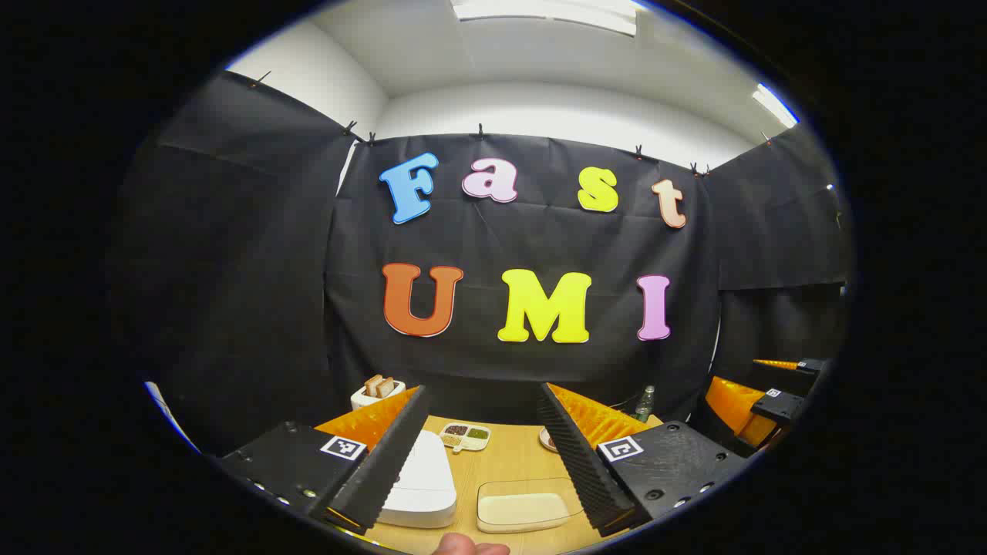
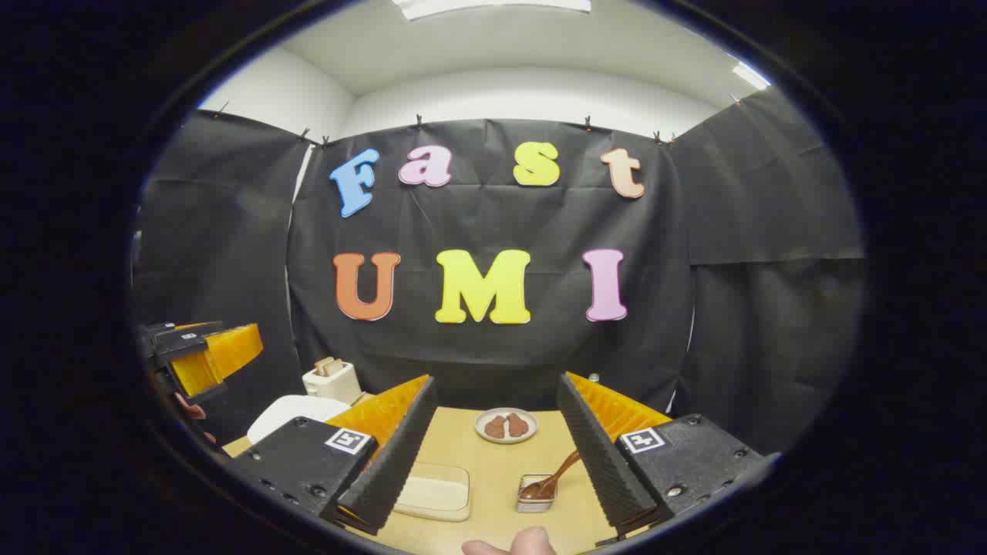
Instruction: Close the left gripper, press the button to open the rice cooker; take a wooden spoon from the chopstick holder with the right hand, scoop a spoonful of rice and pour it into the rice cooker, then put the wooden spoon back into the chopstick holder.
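Note:
The white rice cooker (image 1: 420, 482) sits with its lid down behind the left finger of my left gripper (image 1: 483, 397), which is open and holds nothing. Beside the cooker lies a clear tray of rice (image 1: 523, 509). In the right gripper view the wooden spoon (image 2: 557, 472) leans in a small metal chopstick holder (image 2: 534, 497) on the table, just inside the right finger of my right gripper (image 2: 495, 384). That gripper is open and empty, well above the table. The rice tray (image 2: 433, 489) lies left of the holder, and the rice cooker (image 2: 297, 412) is at far left.
A toaster with bread (image 1: 378, 391), a divided dish of beans (image 1: 466, 436) and a bottle (image 1: 645, 402) stand at the back of the wooden table (image 2: 493, 462). A plate of brown food (image 2: 506, 425) sits mid-table. The other gripper shows at each view's side (image 1: 752, 385) (image 2: 208, 356).

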The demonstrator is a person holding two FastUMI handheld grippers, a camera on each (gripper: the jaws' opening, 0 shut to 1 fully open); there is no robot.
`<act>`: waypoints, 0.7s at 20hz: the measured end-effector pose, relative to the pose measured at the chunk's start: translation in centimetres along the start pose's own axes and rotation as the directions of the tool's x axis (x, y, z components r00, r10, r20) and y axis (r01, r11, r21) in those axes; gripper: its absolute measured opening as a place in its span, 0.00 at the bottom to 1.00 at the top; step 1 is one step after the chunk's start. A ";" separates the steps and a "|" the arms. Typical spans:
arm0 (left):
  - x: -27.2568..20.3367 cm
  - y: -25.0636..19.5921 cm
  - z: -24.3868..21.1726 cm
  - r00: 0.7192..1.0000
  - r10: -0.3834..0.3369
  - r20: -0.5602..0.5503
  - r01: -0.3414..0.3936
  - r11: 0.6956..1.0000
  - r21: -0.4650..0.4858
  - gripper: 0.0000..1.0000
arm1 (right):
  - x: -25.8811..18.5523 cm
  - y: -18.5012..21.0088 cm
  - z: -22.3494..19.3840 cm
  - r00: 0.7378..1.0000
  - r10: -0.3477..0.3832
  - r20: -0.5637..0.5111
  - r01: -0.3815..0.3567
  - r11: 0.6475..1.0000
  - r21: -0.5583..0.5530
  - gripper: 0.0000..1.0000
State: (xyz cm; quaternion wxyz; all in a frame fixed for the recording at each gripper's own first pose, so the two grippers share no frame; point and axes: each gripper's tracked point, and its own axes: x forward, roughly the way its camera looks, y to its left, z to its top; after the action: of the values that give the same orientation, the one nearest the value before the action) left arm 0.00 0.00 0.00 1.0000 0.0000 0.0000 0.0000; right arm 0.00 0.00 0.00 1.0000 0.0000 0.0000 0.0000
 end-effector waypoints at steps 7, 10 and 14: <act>-0.9 0.1 0.4 1.000 0.022 0.018 -0.022 1.000 -0.003 0.94 | 0.3 0.4 0.2 1.000 0.023 0.005 -0.023 1.000 0.020 1.00; -1.3 0.1 0.2 0.999 0.029 0.015 -0.029 1.000 -0.003 0.94 | 0.5 0.2 0.3 1.000 0.031 0.000 -0.031 0.999 0.024 1.00; -1.5 -0.2 0.0 0.999 0.038 0.003 -0.038 0.999 0.001 0.94 | 0.5 -0.3 -0.1 1.000 0.030 0.000 -0.030 0.999 0.035 1.00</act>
State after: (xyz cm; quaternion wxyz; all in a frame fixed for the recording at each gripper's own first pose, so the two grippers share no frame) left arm -1.52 -0.17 0.01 0.9998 0.0005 -0.0017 0.0190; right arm 0.49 -0.35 -0.08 0.9997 0.0174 0.0004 0.0148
